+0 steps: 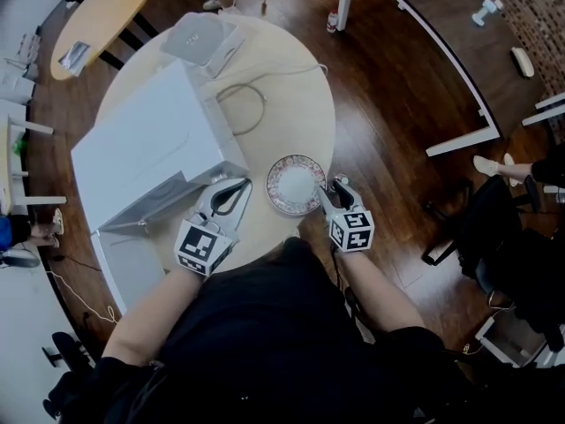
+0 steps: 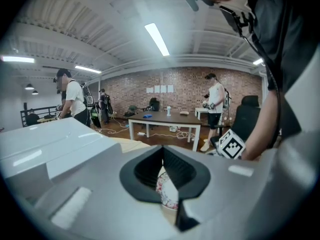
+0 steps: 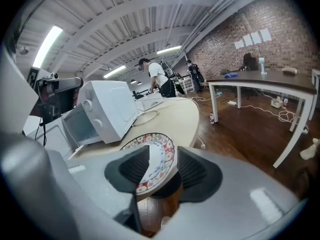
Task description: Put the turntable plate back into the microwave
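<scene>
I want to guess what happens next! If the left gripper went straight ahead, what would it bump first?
Probably the near rim of the patterned plate, just ahead of the left gripper on the table.

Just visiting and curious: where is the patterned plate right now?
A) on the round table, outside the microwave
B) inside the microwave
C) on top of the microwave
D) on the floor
A: the plate sits on the table near the microwave, whose door hangs open.
</scene>
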